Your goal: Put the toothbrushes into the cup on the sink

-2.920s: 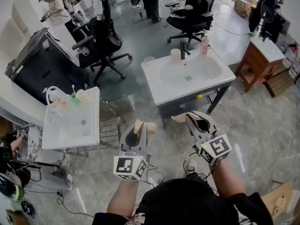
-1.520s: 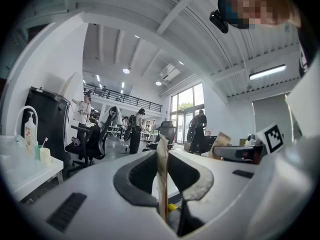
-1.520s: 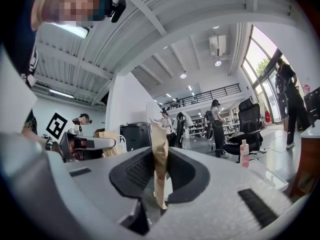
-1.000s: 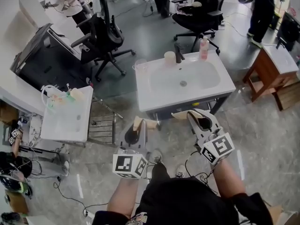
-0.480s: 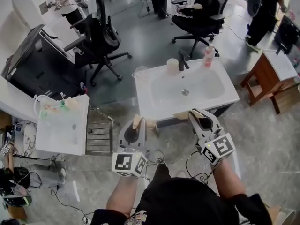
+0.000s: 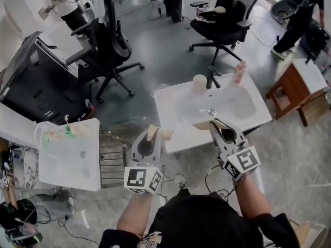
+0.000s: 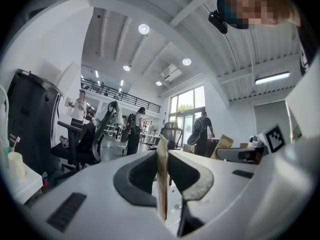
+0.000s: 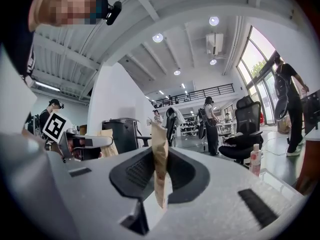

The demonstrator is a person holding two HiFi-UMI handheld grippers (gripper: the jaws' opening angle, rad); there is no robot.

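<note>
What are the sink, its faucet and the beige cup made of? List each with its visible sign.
Sink: likely glazed ceramic; white, smooth, faint sheen.
Faucet: probably metal; dark, matte finish.
Beige cup: opaque and matte; plastic or ceramic, cannot tell which.

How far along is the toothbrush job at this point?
Done: nothing; the beige cup on the sink shows no toothbrush. In hand: nothing; the left gripper and right gripper are both shut and empty. Left: everything, picking up and placing each toothbrush.
</note>
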